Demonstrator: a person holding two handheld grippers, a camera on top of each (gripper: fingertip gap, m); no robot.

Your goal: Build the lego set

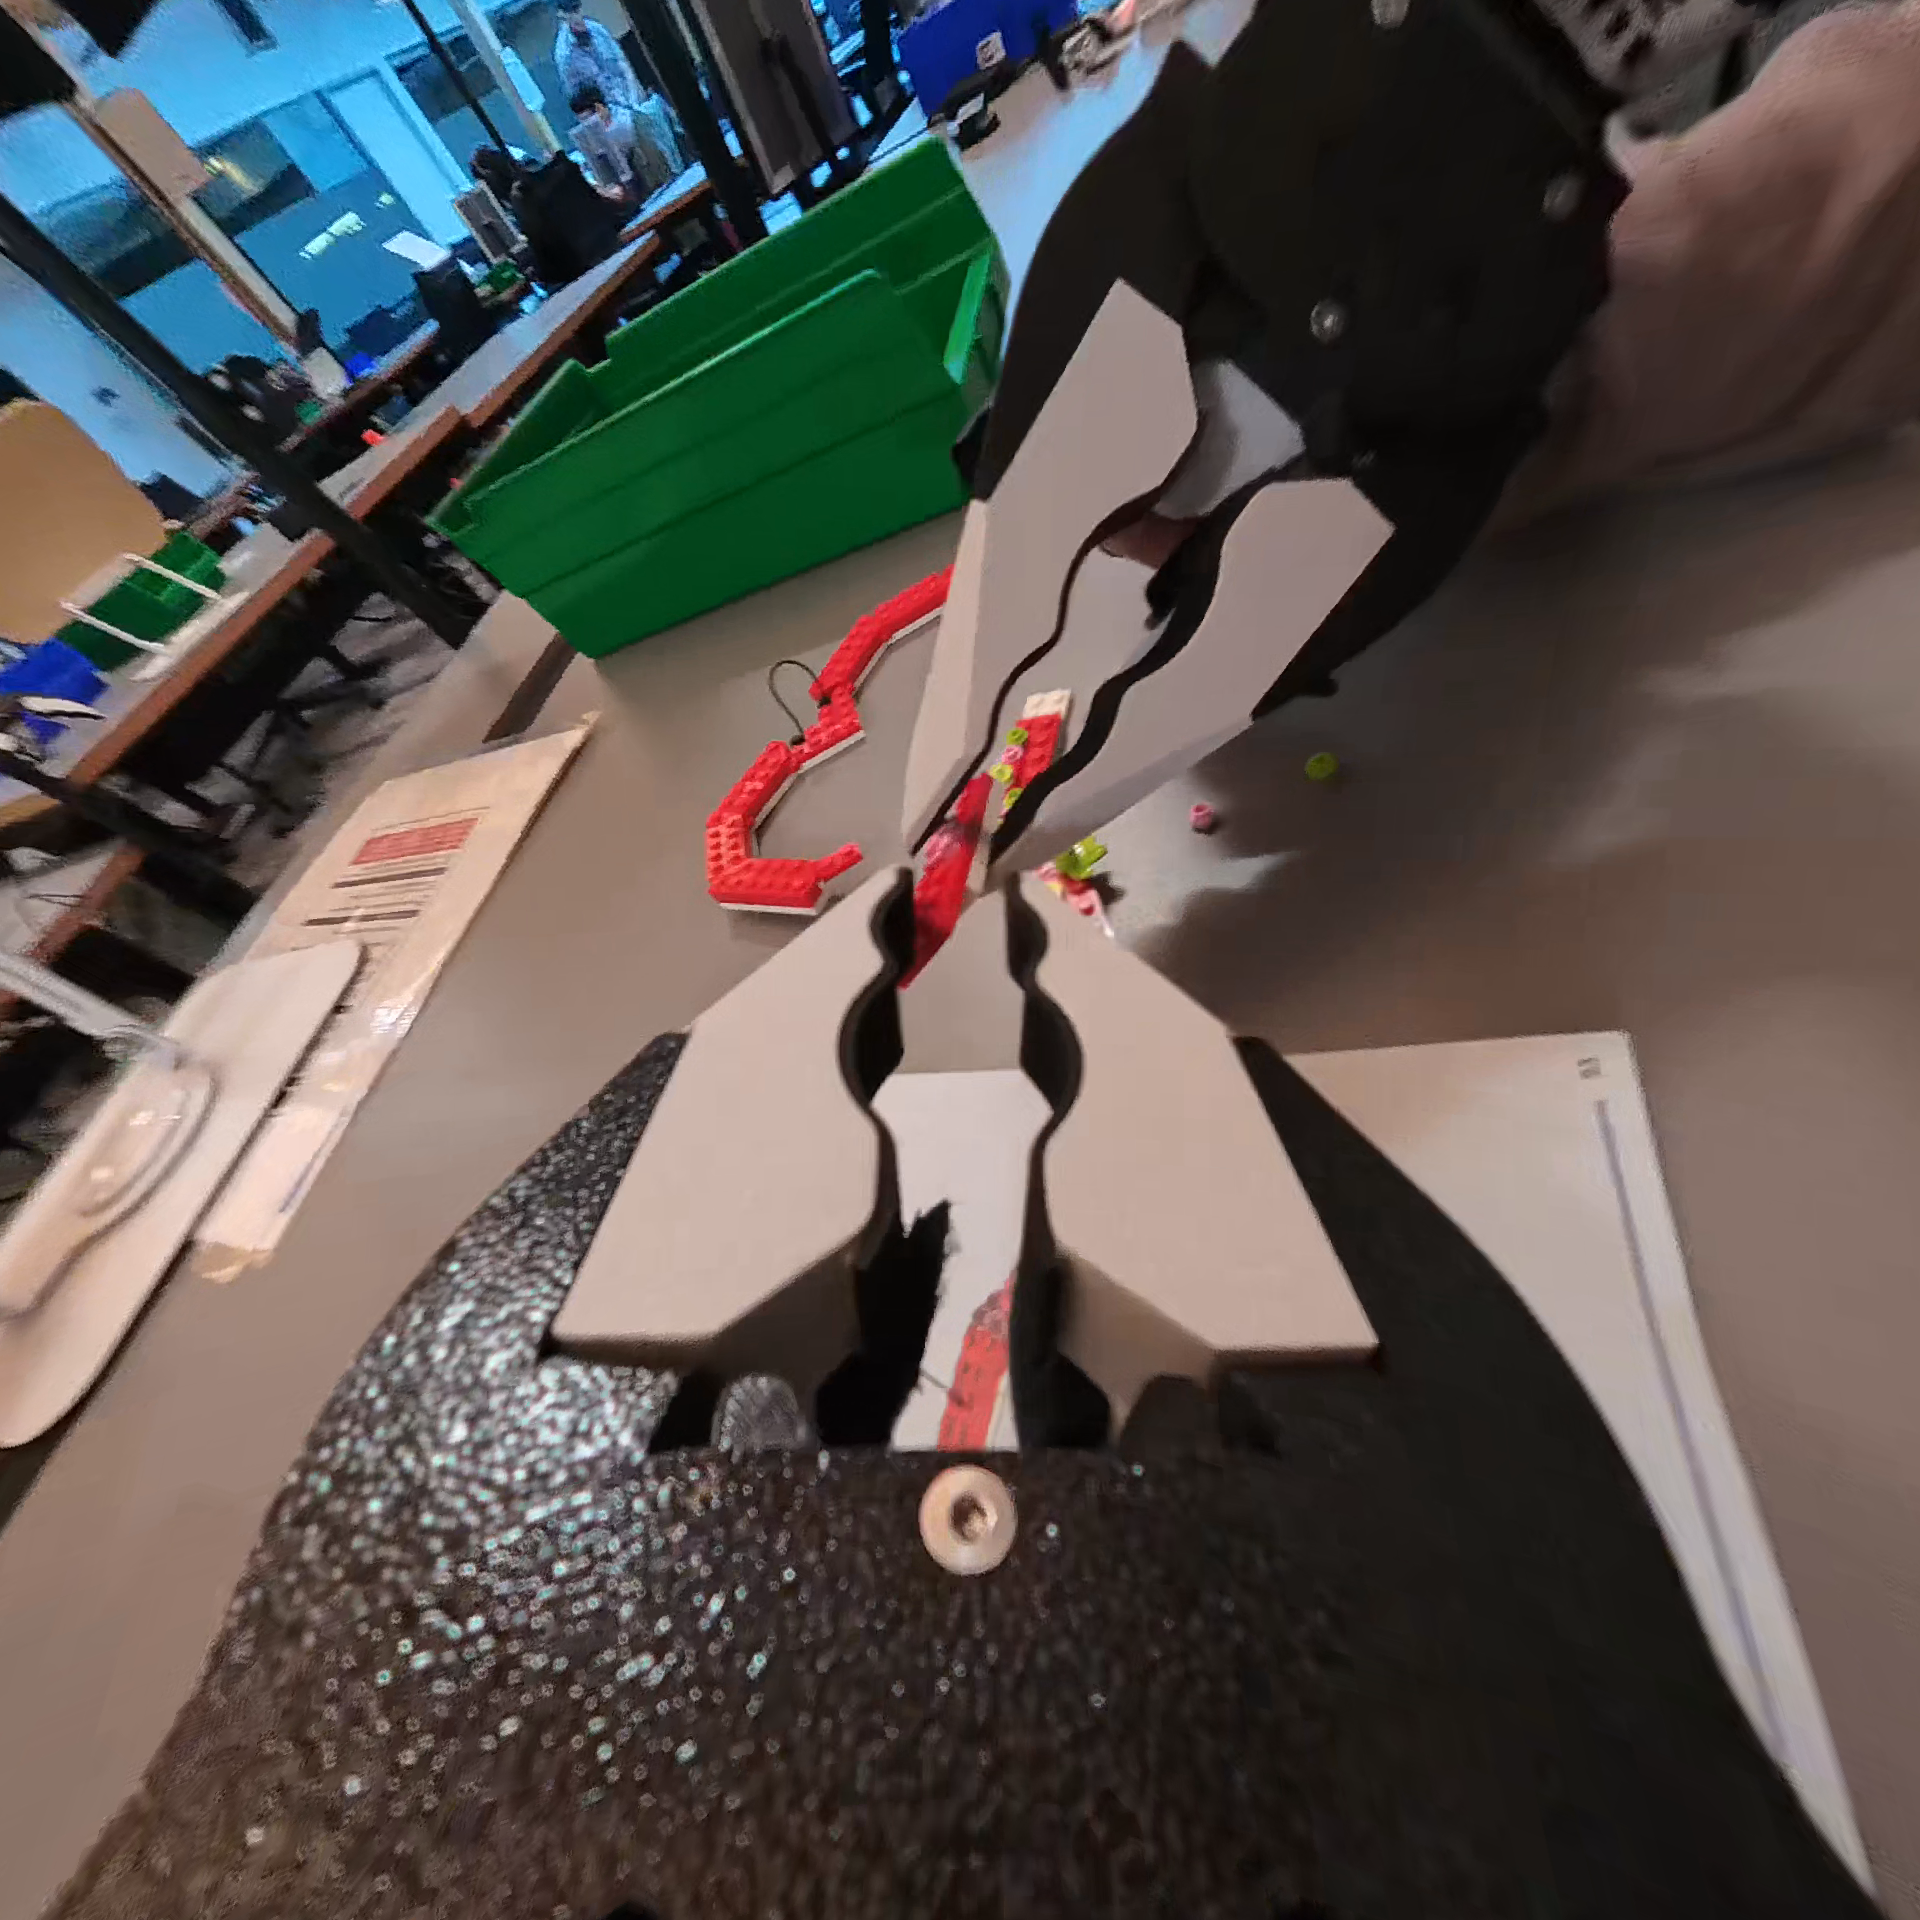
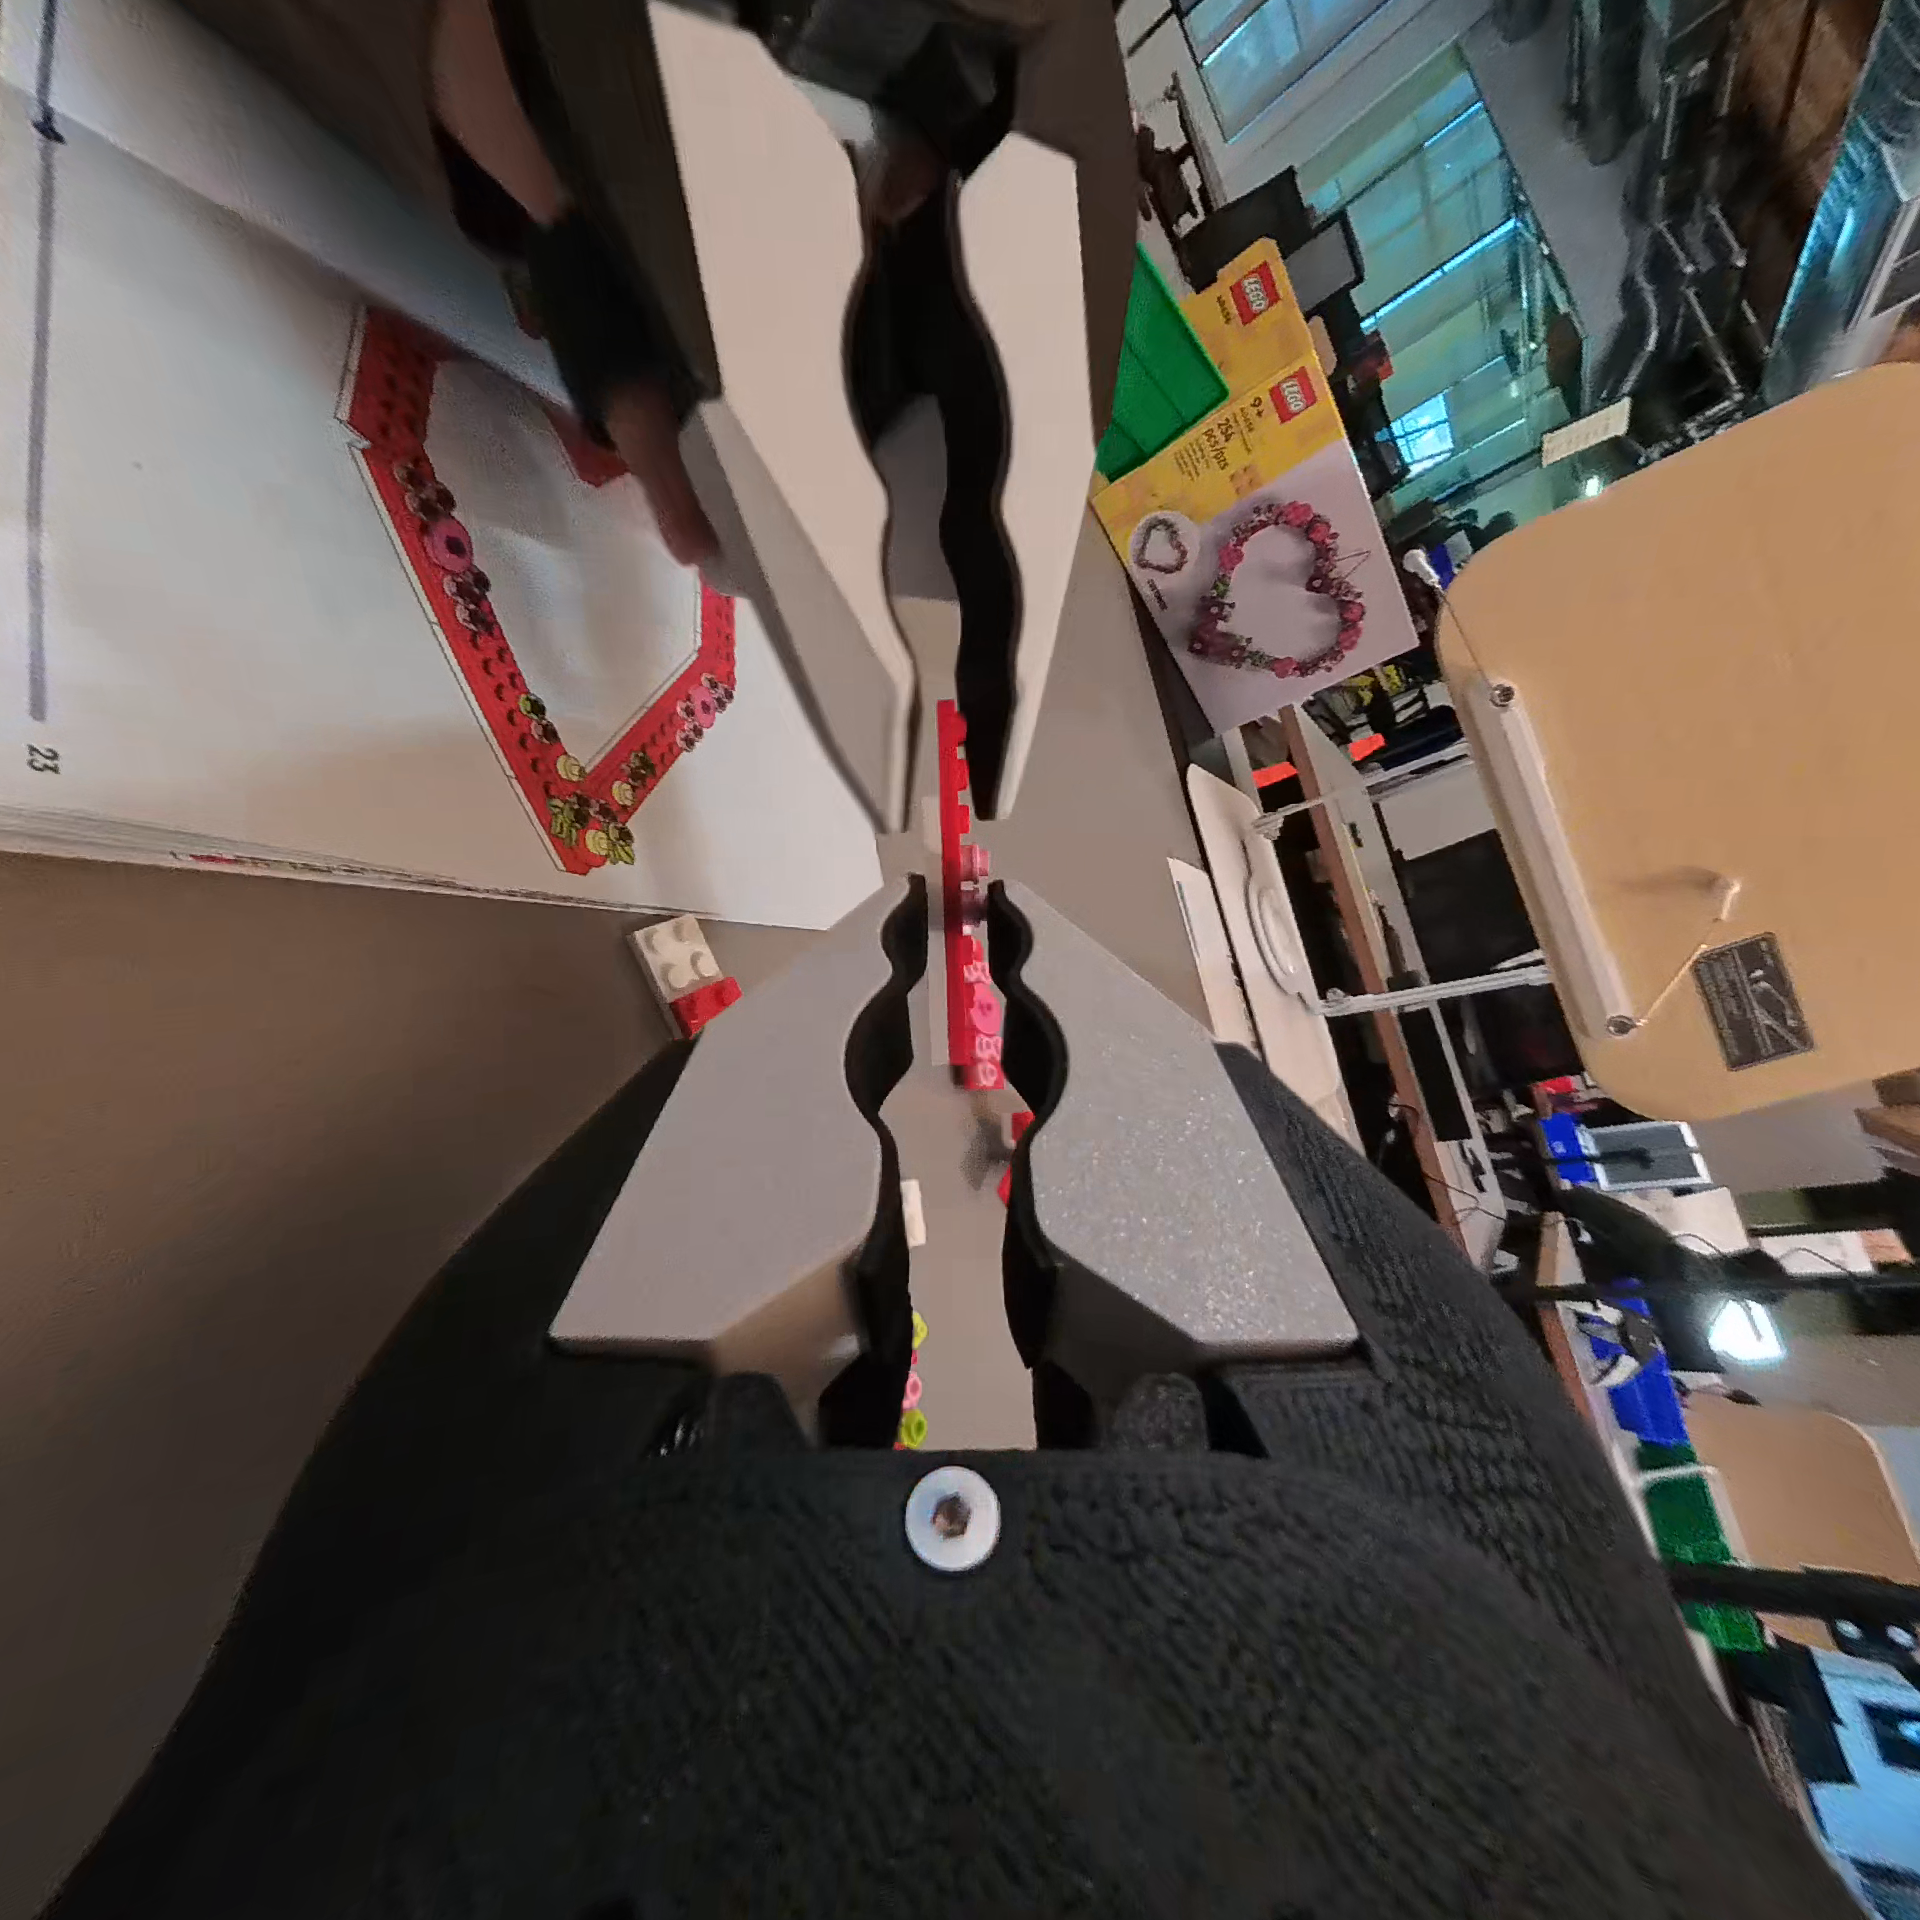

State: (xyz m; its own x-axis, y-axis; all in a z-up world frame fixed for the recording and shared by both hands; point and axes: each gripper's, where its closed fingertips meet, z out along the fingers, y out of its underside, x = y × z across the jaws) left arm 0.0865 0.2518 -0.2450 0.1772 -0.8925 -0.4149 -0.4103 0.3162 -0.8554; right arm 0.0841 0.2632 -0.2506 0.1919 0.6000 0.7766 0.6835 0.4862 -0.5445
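A red lego strip (image 1: 943, 896) with a white plate under it and small pink and lime studs on top is held in the air between both grippers. My left gripper (image 1: 958, 883) is shut on its near end. My right gripper (image 1: 954, 847) comes in from the upper right, tip to tip with the left. In the right wrist view, my right gripper (image 2: 956, 885) is shut on the strip (image 2: 964, 956), and the left gripper (image 2: 935, 816) clamps its far end from above. A red heart-shaped frame piece (image 1: 774, 821) lies on the table beyond.
An open instruction booklet (image 1: 1475, 1195) lies under the grippers and also shows in the right wrist view (image 2: 260, 582). Green bins (image 1: 727, 468) stand behind. Loose lime (image 1: 1320, 767) and pink (image 1: 1203, 819) studs, a white brick (image 2: 677, 954), a red brick (image 2: 709, 1004), the set's box (image 2: 1257, 540) and paper packaging (image 1: 416, 862) lie around. The tips of both grippers are at nearly the same place.
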